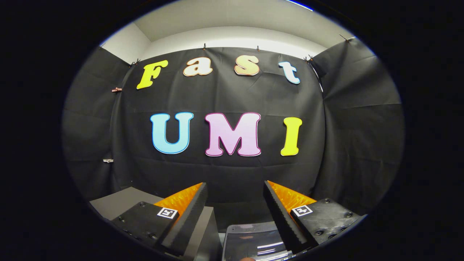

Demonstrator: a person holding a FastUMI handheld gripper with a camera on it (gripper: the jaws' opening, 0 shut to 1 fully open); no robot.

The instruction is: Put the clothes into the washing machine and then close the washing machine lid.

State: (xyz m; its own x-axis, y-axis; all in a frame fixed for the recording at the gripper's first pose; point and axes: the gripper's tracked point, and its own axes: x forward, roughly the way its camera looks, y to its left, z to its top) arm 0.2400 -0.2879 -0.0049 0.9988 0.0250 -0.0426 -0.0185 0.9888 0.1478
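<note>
1. Clear, glossy plastic washing machine lid (pixel 253 241) lies low and near, just beneath the gap between the fingers.
2. Tool (pixel 235 195) is spread wide, gripping nothing.
3. Grey box-shaped block (pixel 121 203) sits left, behind the left finger.
4. Black cloth wall (pixel 224 174) hangs far beyond.

you see a black cloth wall (pixel 232 170), matte and creased, running behind and to both sides. above it sits a pale grey-white ceiling band (pixel 232 36), brighter along its lower edge. your gripper (pixel 235 195) holds its fingers apart with nothing between them; each finger base (pixel 145 221) is black and carries a small white square tag printed with a black block pattern. below your fingers lies a clear, glossy lid (pixel 253 243) with white light streaks, and beside it a flat grey box (pixel 119 203).
</note>
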